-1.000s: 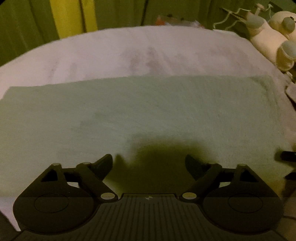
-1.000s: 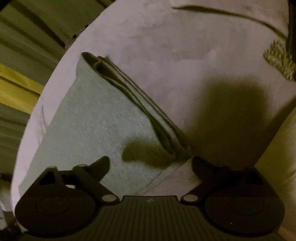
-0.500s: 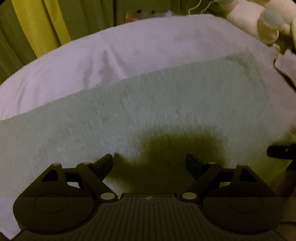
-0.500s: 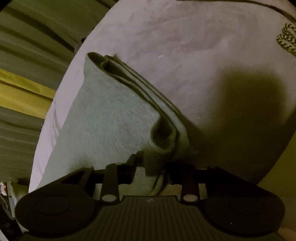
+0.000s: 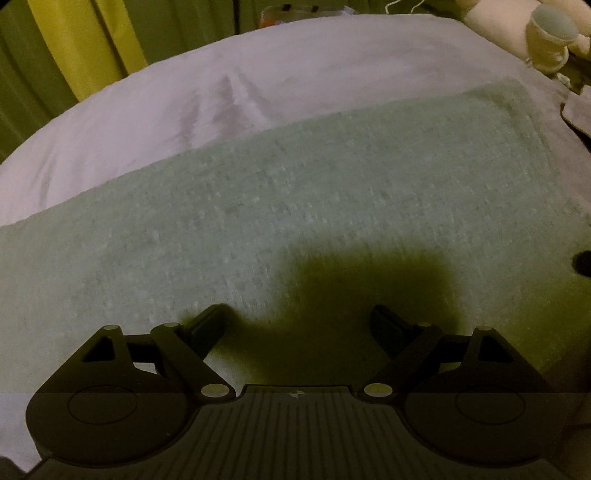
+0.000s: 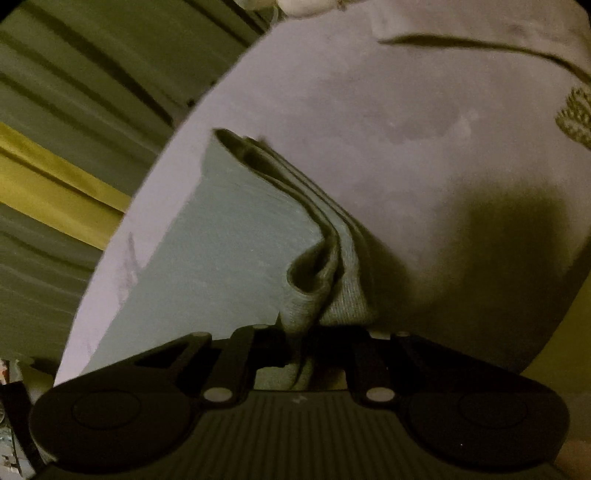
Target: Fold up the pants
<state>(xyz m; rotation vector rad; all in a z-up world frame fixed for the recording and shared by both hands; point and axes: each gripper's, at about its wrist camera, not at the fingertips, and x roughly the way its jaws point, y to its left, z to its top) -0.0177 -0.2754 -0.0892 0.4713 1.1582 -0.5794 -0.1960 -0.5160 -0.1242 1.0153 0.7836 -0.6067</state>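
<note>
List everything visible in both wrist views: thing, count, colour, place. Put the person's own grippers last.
pants: one, pale grey-green, folded flat across the bedsheet; layered edge bunched at the near corner in the right wrist view.
bedsheet: one, pale lilac, under the pants, filling most of both views.
curtains: green with a yellow strip, behind the bed.
plush toy: one, cream with a pale blue patch, top right of the left wrist view.
patterned cloth: one, yellowish knit, right edge of the right wrist view; kind unclear.
left gripper: one, black, open, above the pants' near edge, nothing between its jaws.
right gripper: one, black, jaws closing on the pants' bunched corner.
</note>
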